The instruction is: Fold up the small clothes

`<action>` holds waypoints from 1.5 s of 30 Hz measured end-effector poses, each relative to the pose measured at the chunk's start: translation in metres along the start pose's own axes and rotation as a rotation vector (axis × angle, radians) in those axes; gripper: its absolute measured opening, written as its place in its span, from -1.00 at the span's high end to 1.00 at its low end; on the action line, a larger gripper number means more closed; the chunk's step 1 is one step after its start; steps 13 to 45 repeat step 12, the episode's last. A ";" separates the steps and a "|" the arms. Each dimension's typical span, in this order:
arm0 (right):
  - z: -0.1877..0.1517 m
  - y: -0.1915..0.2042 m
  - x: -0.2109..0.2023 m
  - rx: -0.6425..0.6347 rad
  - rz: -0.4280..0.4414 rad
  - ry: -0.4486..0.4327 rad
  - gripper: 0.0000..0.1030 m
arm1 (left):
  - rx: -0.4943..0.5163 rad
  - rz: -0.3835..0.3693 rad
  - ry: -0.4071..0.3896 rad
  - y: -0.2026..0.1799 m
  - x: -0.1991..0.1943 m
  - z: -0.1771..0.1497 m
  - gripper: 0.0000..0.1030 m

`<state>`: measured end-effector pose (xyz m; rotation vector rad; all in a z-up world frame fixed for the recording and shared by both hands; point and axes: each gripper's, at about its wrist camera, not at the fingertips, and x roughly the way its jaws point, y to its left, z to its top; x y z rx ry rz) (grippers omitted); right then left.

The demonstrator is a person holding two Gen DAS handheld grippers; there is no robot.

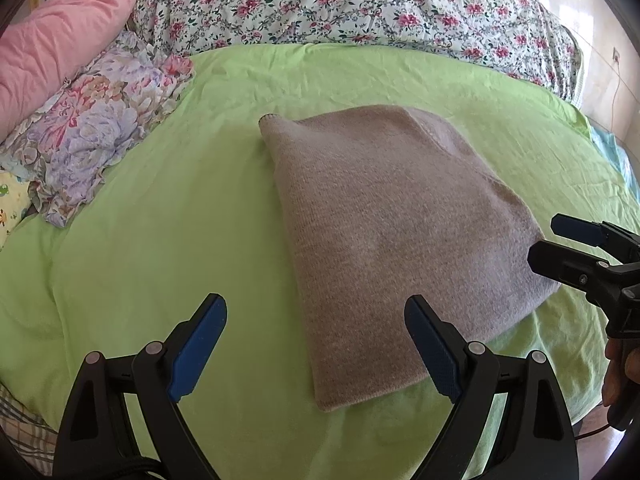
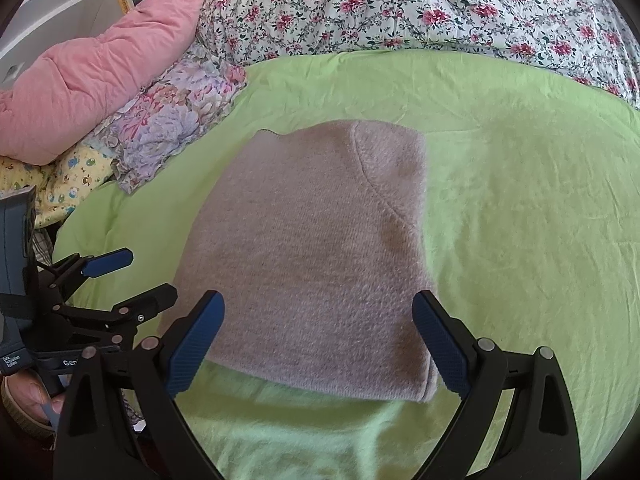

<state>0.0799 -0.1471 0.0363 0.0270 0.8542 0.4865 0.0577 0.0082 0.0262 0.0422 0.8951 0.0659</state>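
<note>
A beige-grey knitted garment [image 1: 392, 232] lies folded into a compact rectangle on the green sheet [image 1: 160, 220]; it also fills the middle of the right wrist view [image 2: 316, 256]. My left gripper [image 1: 316, 344] hovers open just short of its near left corner, nothing between the blue pads. My right gripper [image 2: 318, 344] is open too, hanging above the garment's near edge without touching it. Each gripper shows in the other's view: the right one [image 1: 560, 244] by the garment's right edge, the left one [image 2: 132, 276] by its left edge.
A pink quilt [image 2: 88, 76] and a pile of floral cloths [image 2: 172, 120] lie at the left. A flower-print duvet [image 1: 360, 4] runs along the back. The bed's edge drops off at the right [image 1: 616, 152]. A hand [image 1: 620, 372] holds the right gripper.
</note>
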 end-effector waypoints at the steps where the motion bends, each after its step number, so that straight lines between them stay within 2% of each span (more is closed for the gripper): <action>1: 0.000 -0.001 0.000 -0.002 0.002 -0.001 -0.84 | -0.002 0.002 0.000 0.001 0.000 0.001 -0.77; 45: 0.000 -0.005 0.002 0.014 0.004 -0.003 -0.85 | -0.014 0.007 0.012 0.003 0.001 0.002 -0.77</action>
